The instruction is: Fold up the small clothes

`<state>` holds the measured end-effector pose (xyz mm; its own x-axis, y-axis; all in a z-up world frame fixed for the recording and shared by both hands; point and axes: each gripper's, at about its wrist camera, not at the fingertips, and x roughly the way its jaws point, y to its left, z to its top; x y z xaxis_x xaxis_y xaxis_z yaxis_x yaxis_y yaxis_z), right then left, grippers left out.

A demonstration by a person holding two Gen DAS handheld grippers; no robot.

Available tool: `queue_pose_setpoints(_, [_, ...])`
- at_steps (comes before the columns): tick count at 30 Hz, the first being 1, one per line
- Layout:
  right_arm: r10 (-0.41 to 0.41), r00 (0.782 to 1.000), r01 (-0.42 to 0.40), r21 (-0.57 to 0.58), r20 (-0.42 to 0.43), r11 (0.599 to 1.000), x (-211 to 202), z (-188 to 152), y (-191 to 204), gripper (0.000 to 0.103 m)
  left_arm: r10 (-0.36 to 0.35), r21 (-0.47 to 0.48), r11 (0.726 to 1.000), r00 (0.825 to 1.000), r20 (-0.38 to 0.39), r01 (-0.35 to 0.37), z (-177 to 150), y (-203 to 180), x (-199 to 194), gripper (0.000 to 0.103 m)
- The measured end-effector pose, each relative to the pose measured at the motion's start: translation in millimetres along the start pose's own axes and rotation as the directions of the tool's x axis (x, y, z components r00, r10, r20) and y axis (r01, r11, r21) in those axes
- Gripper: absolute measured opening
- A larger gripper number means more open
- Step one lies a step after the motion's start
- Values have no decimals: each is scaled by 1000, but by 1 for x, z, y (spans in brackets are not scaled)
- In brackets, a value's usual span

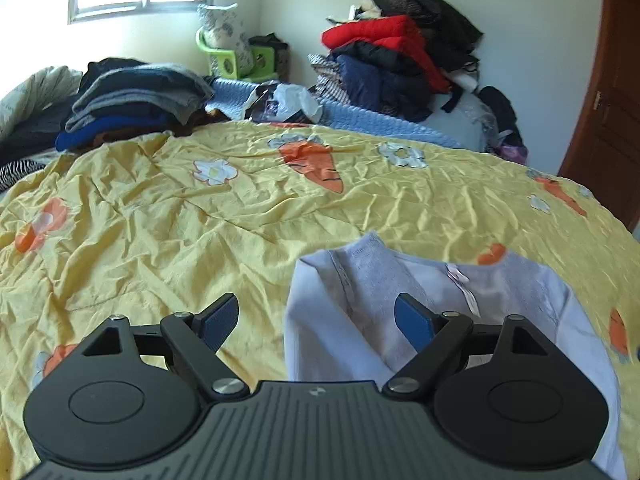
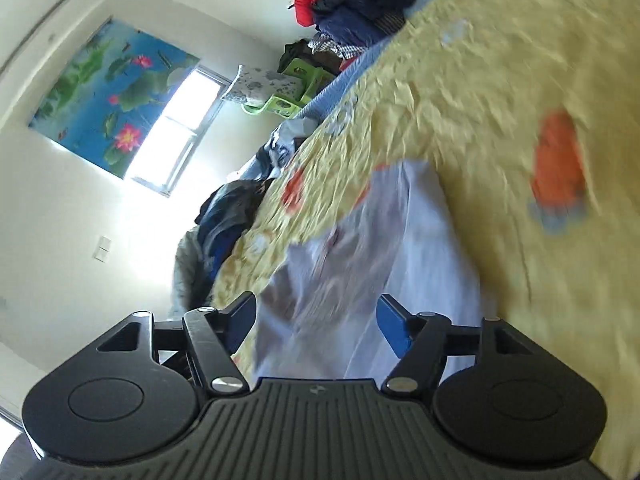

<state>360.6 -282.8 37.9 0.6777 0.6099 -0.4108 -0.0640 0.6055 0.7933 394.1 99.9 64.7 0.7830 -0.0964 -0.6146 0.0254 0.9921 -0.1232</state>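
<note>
A small pale lilac garment (image 1: 400, 304) lies on the yellow carrot-print bedsheet (image 1: 200, 216), its grey inner side and a white label facing up. My left gripper (image 1: 316, 322) is open and empty, just above the garment's left edge. In the right wrist view the scene is tilted and blurred; the same garment (image 2: 384, 248) lies ahead of my right gripper (image 2: 316, 320), which is open and empty above the garment's near part.
A stack of folded dark clothes (image 1: 132, 100) sits at the bed's far left. A heap of red, navy and black jackets (image 1: 400, 60) rises at the far right. A green stool (image 1: 240, 56), a window and a brown door (image 1: 608, 112) lie beyond.
</note>
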Motion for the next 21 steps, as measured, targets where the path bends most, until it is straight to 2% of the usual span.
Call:
queue_pose_setpoints(4, [-109, 992, 104, -76, -65, 992, 57, 42, -20, 63, 17, 34, 999, 997, -70, -15, 8, -9, 40, 85])
queue_pose_setpoints(7, [-151, 983, 149, -24, -108, 989, 83, 48, -42, 64, -21, 83, 996, 998, -61, 26, -2, -13, 51, 85])
queue_pose_setpoints(9, [-140, 986, 141, 1, -93, 990, 84, 47, -56, 42, -18, 53, 998, 992, -121, 24, -8, -5, 65, 85])
queue_pose_setpoints(10, [-131, 987, 136, 41, -95, 990, 81, 48, -66, 36, -3, 48, 999, 989, -147, 10, -12, -1, 73, 85])
queue_pose_setpoints(12, [-94, 990, 107, 132, -103, 985, 77, 50, -87, 13, 40, 113, 993, 994, -100, -28, -19, -5, 74, 87])
queue_pose_setpoints(13, [-90, 990, 107, 161, -109, 981, 79, 49, -96, 5, 41, 114, 993, 995, -95, -30, -20, -6, 74, 89])
queue_pose_setpoints(14, [-89, 990, 107, 166, -110, 980, 78, 48, -101, 2, 44, 105, 994, 995, -87, -34, -21, -6, 74, 89])
queue_pose_setpoints(16, [-74, 992, 90, 163, -104, 982, 77, 45, -103, 2, 60, 115, 992, 996, -62, -53, -24, -8, 75, 92])
queue_pose_setpoints(19, [-127, 986, 140, 128, -109, 982, 76, 47, -90, 6, 80, 124, 990, 995, -52, -73, -23, -8, 71, 91])
queue_pose_setpoints(21, [-151, 984, 162, 110, -97, 981, 59, 45, -74, 32, 138, 147, 980, 990, -19, -134, -21, -8, 51, 91])
